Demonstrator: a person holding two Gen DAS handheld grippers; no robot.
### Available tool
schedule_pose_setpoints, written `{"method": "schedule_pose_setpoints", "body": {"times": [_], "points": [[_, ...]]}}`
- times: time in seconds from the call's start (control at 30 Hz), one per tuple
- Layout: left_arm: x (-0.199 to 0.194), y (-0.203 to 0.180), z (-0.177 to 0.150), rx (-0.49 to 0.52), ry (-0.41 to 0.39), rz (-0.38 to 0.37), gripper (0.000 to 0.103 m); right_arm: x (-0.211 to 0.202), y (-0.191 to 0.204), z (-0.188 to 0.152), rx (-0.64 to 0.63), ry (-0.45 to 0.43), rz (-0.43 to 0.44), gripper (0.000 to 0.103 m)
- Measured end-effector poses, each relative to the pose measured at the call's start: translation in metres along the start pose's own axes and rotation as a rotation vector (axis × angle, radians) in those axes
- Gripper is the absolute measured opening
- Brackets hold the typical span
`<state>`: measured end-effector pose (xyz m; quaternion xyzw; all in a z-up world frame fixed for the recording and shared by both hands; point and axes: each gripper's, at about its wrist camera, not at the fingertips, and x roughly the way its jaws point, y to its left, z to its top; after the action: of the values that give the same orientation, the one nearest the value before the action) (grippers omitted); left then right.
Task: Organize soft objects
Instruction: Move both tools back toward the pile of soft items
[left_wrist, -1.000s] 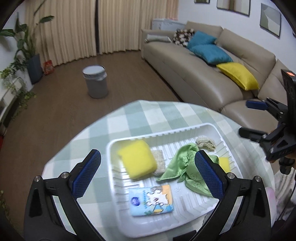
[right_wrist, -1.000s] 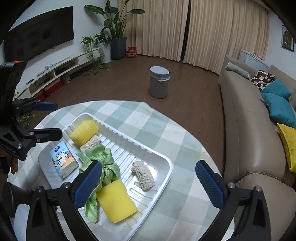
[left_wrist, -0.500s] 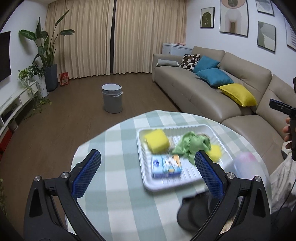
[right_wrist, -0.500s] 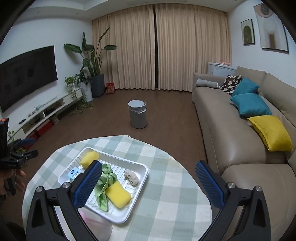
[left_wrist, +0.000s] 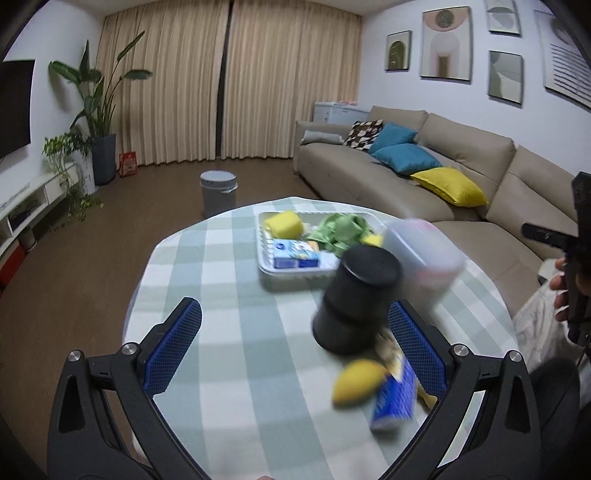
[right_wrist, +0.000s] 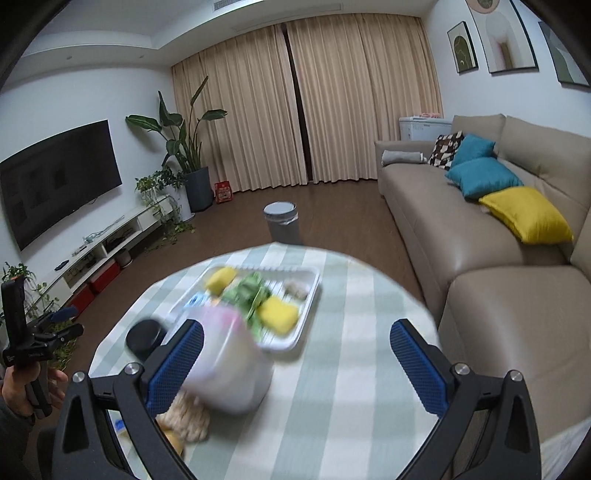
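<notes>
Though blurred, the white tray (left_wrist: 266, 268) holds soft things — yellow sponge (left_wrist: 283, 224), green cloth (left_wrist: 340, 229).

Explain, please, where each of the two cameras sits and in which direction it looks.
Left wrist: on the left gripper, above the near table edge, facing the white tray and sofa; its open blue fingers show, and the right gripper at right.
Right wrist: on the right gripper, facing the curtains and TV; the left gripper shows at left.
Both share the tray, black cup, translucent container and grey bin.
</notes>
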<state>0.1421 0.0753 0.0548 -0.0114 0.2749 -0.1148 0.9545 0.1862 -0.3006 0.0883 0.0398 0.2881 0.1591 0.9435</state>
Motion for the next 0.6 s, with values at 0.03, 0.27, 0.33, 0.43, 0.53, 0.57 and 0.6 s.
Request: {"method": "schedule_pose_setpoints", "body": {"times": [0.03,0.27,0.33,0.43,0.53,0.57,0.6], "points": [[-0.003,-0.003,-0.006,0.003,0.003,-0.006,0.103,-0.003,0.006,-0.012,0.006,0.005,0.003,0.103],[-0.003,-0.037,-0.054,-0.020,0.139,-0.049,0.103,-0.011,0.046,-0.087,-0.001,0.079,0.033,0.103],[0.000,-0.039,-0.064,-0.064,0.178,-0.082,0.103,-0.012,0.056,-0.099,0.001,0.094,0.041,0.103],[0.004,-0.045,-0.075,-0.088,0.203,-0.092,0.103,-0.012,0.077,-0.119,-0.012,0.119,0.061,0.103],[0.012,-0.059,-0.083,-0.035,0.220,-0.085,0.103,-0.009,0.096,-0.134,-0.029,0.140,0.071,0.103],[0.014,-0.063,-0.085,-0.010,0.218,-0.085,0.103,-0.005,0.103,-0.138,-0.038,0.152,0.073,0.103],[0.015,-0.065,-0.085,0.004,0.217,-0.086,0.103,-0.002,0.109,-0.141,-0.050,0.161,0.074,0.103]]}}
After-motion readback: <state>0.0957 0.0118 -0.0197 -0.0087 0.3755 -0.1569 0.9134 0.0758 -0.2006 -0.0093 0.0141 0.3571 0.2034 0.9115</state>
